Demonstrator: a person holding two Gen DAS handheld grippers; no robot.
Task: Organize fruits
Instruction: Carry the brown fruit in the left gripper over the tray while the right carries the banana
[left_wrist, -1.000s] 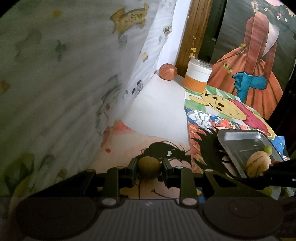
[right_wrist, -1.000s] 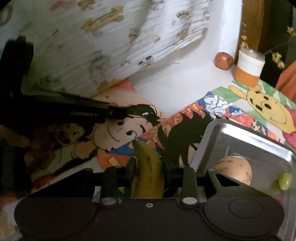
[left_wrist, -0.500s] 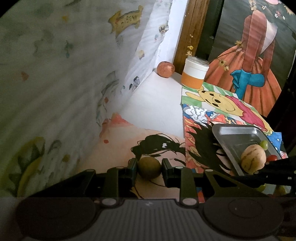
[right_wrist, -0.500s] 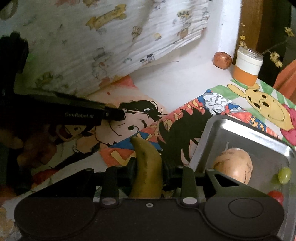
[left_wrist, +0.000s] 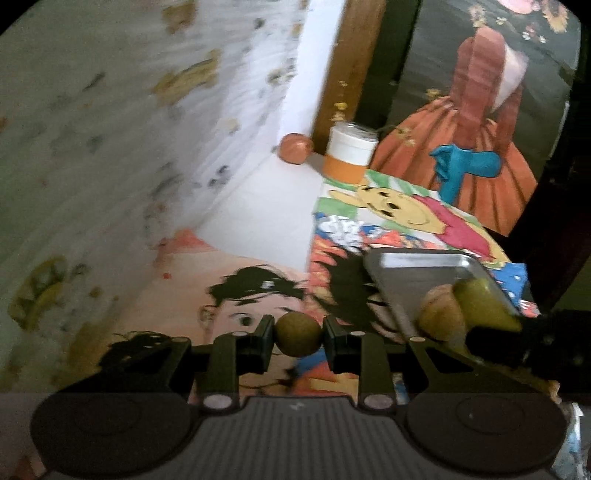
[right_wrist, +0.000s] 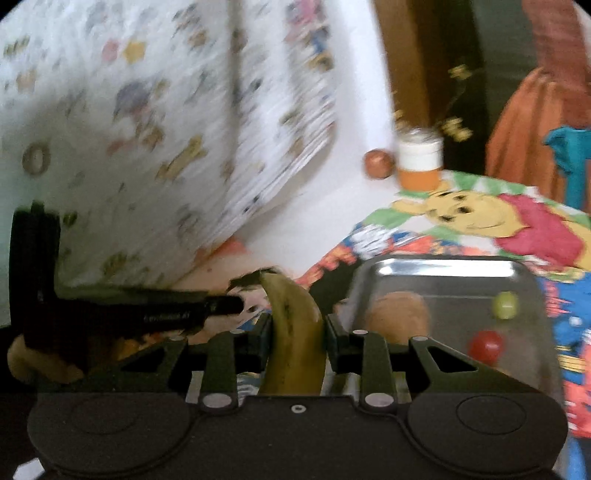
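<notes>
A white-and-orange jar (left_wrist: 350, 153) is seen upright at the far edge of the table (left_wrist: 258, 206), touching the far edge of a Winnie-the-Pooh cartoon mat (left_wrist: 406, 210). A 2nd cartoon sheet with a black-haired face (left_wrist: 255, 295) is laid along the table's left edge. A patterned white cloth (left_wrist: 129, 129) is hung on the left. A painting of an orange dress (left_wrist: 480, 147) is propped behind the table's far right corner.
</notes>
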